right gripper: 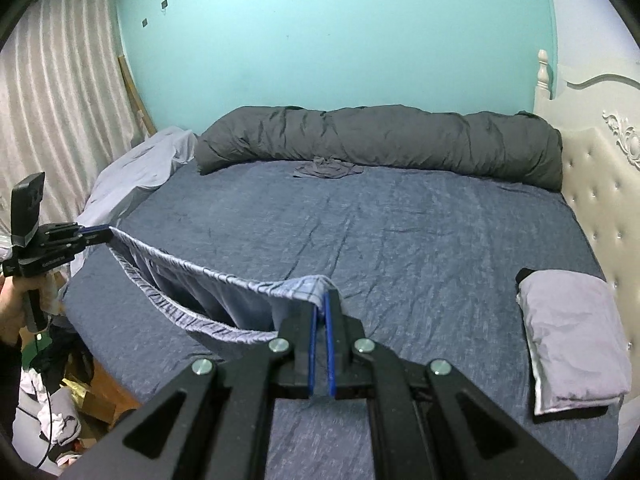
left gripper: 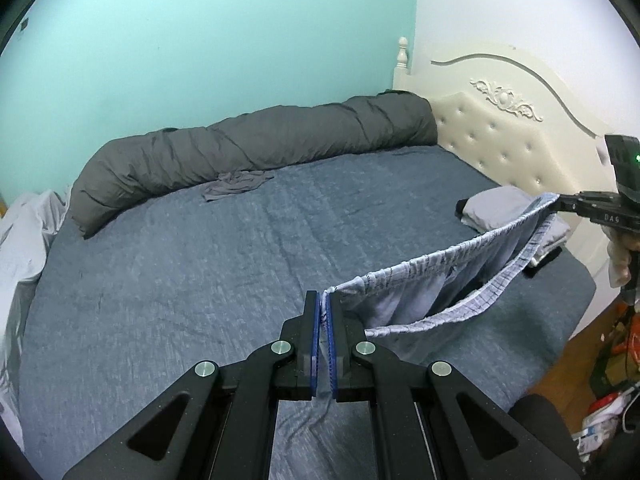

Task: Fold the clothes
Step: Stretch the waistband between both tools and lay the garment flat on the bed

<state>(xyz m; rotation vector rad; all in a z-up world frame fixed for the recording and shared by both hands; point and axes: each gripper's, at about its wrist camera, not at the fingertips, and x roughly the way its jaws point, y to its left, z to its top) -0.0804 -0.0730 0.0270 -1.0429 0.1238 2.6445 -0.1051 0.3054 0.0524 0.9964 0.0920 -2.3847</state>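
We are at a bed [left gripper: 180, 280] with a blue sheet, set against a teal wall [left gripper: 200, 40], a grey rolled duvet [left gripper: 260, 144] along its far side. Our left gripper [left gripper: 323, 306] is clamped on one end of the waistband of checked shorts [left gripper: 432, 280], which hang stretched above the sheet, and our right gripper [right gripper: 322, 300] is clamped on the other end. Further right, a folded stack [right gripper: 572, 340] lies by the white headboard [right gripper: 592, 184].
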